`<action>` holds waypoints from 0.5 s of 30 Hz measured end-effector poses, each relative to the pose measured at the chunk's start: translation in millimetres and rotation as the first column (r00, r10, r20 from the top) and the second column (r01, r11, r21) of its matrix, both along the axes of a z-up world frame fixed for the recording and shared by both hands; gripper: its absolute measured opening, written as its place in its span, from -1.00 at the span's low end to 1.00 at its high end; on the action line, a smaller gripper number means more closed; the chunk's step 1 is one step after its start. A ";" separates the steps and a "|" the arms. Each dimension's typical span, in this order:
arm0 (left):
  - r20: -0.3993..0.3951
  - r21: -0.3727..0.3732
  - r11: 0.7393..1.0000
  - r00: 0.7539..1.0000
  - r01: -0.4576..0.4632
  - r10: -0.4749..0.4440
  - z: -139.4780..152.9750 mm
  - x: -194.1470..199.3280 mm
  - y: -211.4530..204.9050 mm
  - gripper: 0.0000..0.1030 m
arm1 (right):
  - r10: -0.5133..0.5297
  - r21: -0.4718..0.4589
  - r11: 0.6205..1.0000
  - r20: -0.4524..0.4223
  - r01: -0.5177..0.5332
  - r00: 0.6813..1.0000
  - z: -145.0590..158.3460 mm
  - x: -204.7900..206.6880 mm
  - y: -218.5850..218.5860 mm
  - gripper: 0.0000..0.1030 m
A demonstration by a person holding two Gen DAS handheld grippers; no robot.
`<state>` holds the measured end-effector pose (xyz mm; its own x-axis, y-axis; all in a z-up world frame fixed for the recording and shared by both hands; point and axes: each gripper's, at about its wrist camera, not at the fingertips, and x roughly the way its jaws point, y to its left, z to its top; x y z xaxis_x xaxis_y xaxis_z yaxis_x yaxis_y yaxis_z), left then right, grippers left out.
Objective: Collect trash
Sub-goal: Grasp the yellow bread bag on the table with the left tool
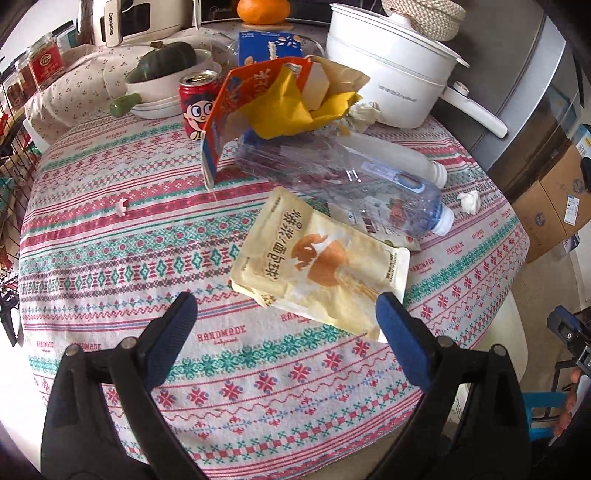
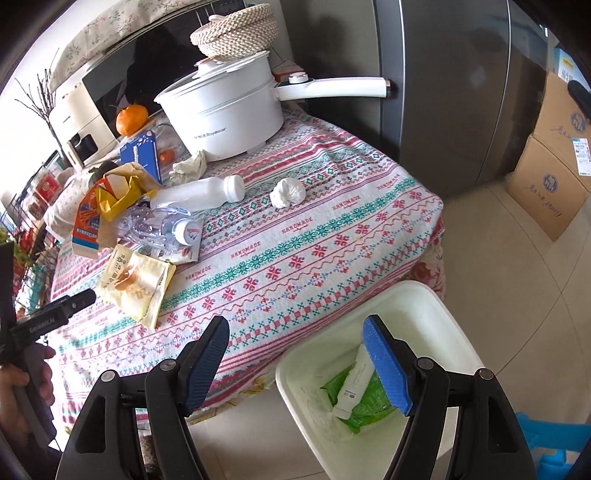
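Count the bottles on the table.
2. A clear bottle lies on its side mid-table, cap toward the edge; a white bottle lies just behind it, nearer the pot. The wrapper pile might hide others.

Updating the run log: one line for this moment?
left gripper: open, empty | right gripper: open, empty | white plastic bin: green wrapper inside

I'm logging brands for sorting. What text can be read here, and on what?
"HANDMADE": tablecloth
"CHANGHONG": white appliance, sideways
"Royalstar": white pot, partly blurred
"GenRobot.AI": left gripper body
Chinese characters: cream snack pouch
Bottle labels and cardboard box stickers: too small to read.
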<state>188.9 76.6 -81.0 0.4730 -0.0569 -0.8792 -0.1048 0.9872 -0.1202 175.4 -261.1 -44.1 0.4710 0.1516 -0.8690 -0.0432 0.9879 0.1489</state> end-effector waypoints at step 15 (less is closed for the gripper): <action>-0.054 -0.101 0.995 0.999 -0.010 0.005 -38.2 28.9 9.0 -0.94 | 0.033 -0.019 0.999 -0.037 -0.034 0.999 -16.3 16.4 31.3 0.49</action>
